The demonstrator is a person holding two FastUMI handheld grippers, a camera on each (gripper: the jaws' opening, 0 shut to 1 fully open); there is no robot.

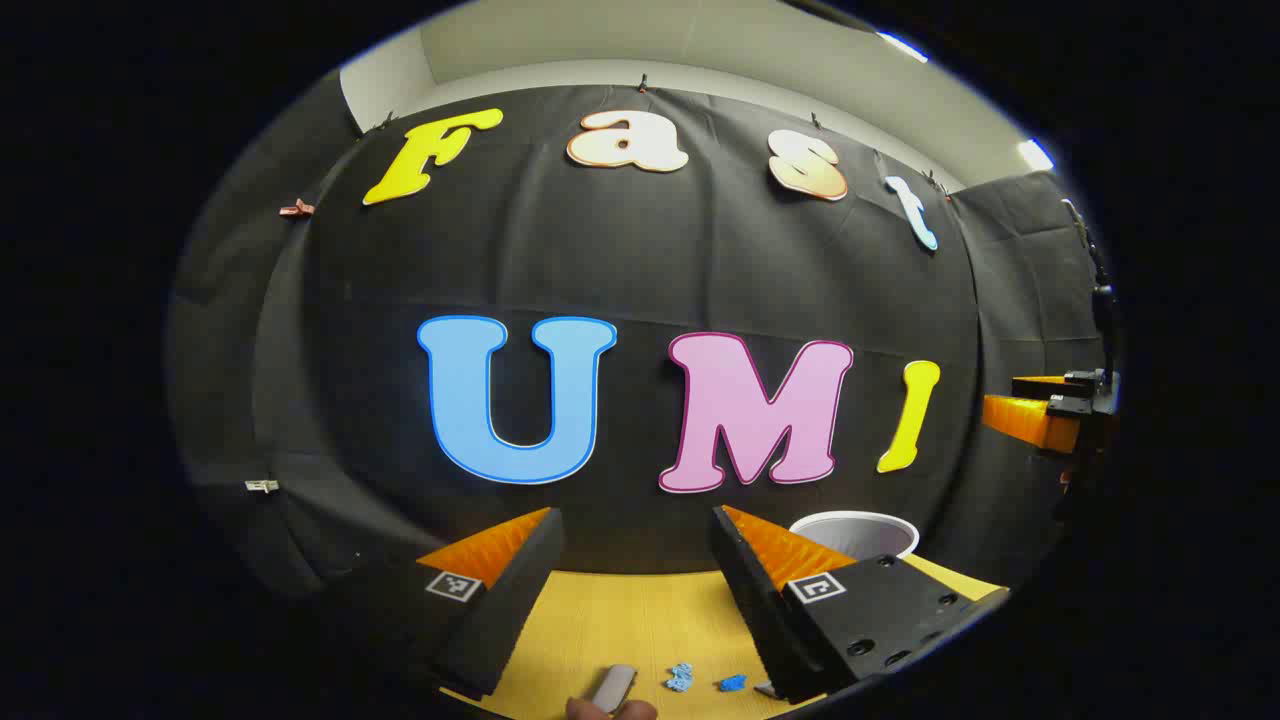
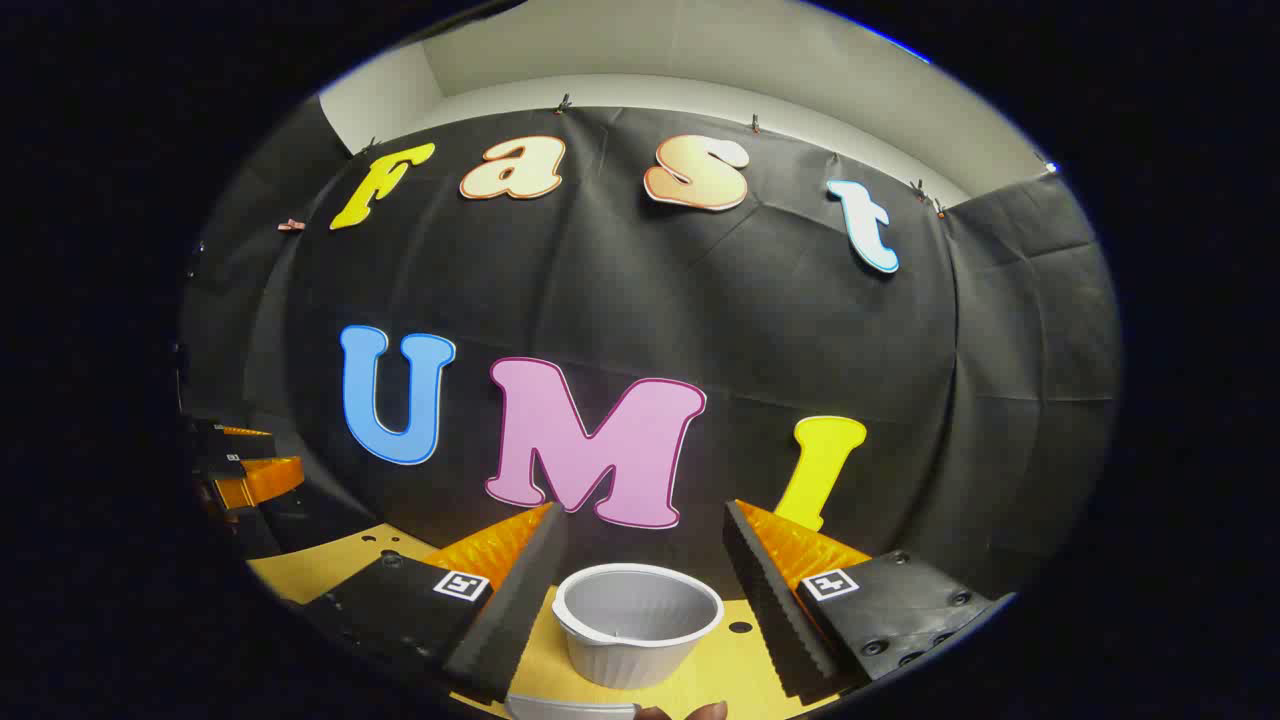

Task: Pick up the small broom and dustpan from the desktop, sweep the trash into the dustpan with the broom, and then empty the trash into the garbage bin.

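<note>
My left gripper is open above the yellow desktop and holds nothing. Below it, near the front edge, lie two blue scraps of trash and a grey handle-like piece; I cannot tell if it belongs to the broom. My right gripper is open too. A white ribbed bowl, the bin, stands on the desk beyond its fingers, untouched. A white edge shows at the bottom, perhaps the dustpan. The bowl's rim appears behind my left gripper's right finger.
The black cloth wall rises close behind the desk. The right gripper is at the far right of the left gripper view, the left gripper at the far left of the right gripper view. A fingertip pokes in at the bottom.
</note>
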